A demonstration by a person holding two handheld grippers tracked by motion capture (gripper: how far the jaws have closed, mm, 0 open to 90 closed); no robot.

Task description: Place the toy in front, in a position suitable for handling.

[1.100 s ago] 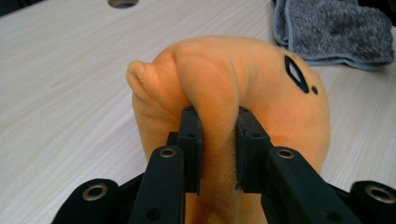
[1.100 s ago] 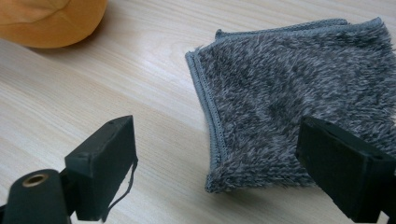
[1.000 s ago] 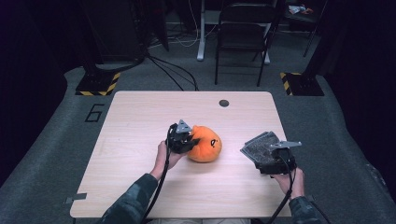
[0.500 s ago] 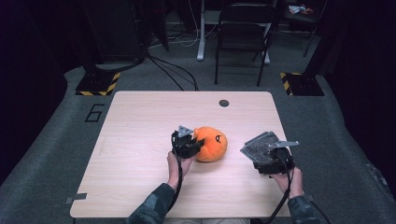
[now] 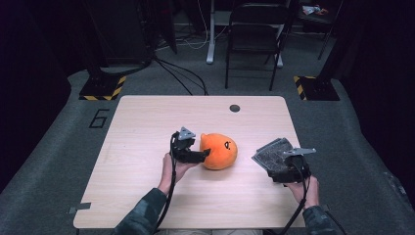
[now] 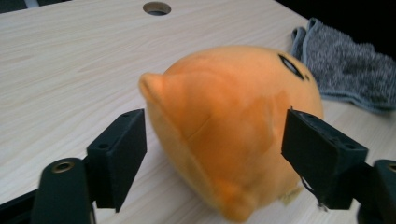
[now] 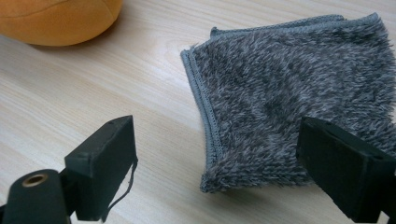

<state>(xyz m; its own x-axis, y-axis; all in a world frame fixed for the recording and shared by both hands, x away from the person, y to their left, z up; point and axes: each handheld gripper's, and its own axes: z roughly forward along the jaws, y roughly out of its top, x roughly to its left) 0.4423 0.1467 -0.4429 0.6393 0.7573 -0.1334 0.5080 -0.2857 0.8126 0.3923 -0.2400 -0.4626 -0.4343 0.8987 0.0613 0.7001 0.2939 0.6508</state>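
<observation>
An orange plush toy (image 5: pixel 220 151) with a small black face lies on the wooden table (image 5: pixel 147 127), near the middle. My left gripper (image 5: pixel 204 155) sits at its left side. Its jaws have just been opening and now stand apart on either side of the plush toy (image 6: pixel 224 126) without pressing it. My right gripper (image 5: pixel 279 164) is open at the near edge of a folded grey fuzzy cloth (image 5: pixel 273 154). In the right gripper view the cloth (image 7: pixel 299 84) lies flat between and beyond the jaws of the right gripper (image 7: pixel 217 158).
A round cable hole (image 5: pixel 235 108) sits in the table's far side. A black folding chair (image 5: pixel 257 34) and floor cables stand beyond the table. Bare wood spreads across the left half and the near edge.
The left gripper carried the plush slightly to the right, then opened its jaws and let it go, drawing back a little. The right gripper and the cloth stayed still.
</observation>
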